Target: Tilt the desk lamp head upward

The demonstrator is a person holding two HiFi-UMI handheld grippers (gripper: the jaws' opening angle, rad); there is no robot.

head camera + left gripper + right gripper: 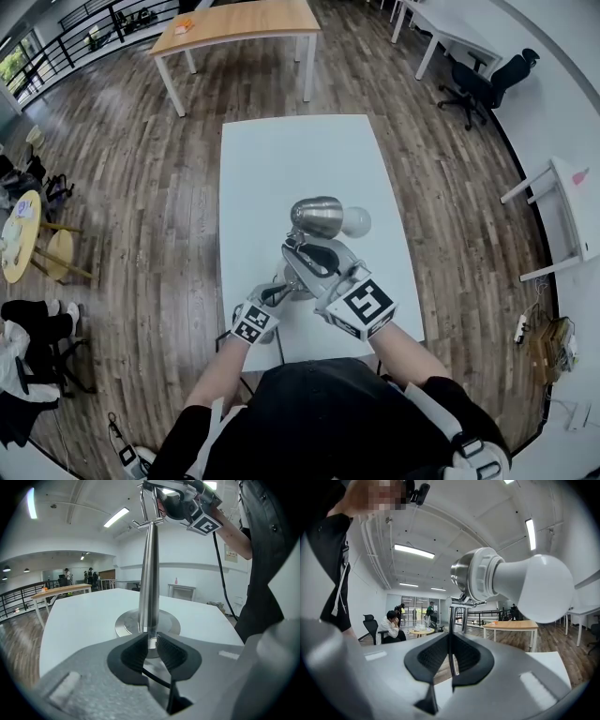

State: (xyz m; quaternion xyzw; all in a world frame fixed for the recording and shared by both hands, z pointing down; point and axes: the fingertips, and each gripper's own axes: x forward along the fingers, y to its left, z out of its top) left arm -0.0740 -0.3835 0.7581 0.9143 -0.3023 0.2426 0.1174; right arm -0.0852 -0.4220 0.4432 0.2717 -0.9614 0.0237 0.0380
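Observation:
A chrome desk lamp stands on the white table (281, 159). Its head (317, 216) is a metal cup with a white bulb (356, 221) that points right. In the right gripper view the head (471, 576) and bulb (534, 588) fill the upper right. My right gripper (450, 656) is shut on the thin metal bracket (451, 620) just under the head. My left gripper (151, 648) is shut on the lamp pole (149, 573) low down, just above the round base (126, 624). From the head view the right gripper (300, 248) is behind the head and the left gripper (281, 291) nearer me.
A wooden table (234, 23) stands beyond the white one, and an office chair (478, 84) at the far right. A small white side table (572, 206) is at the right, a round yellow table (19, 234) at the left. A seated person (389, 623) is in the background.

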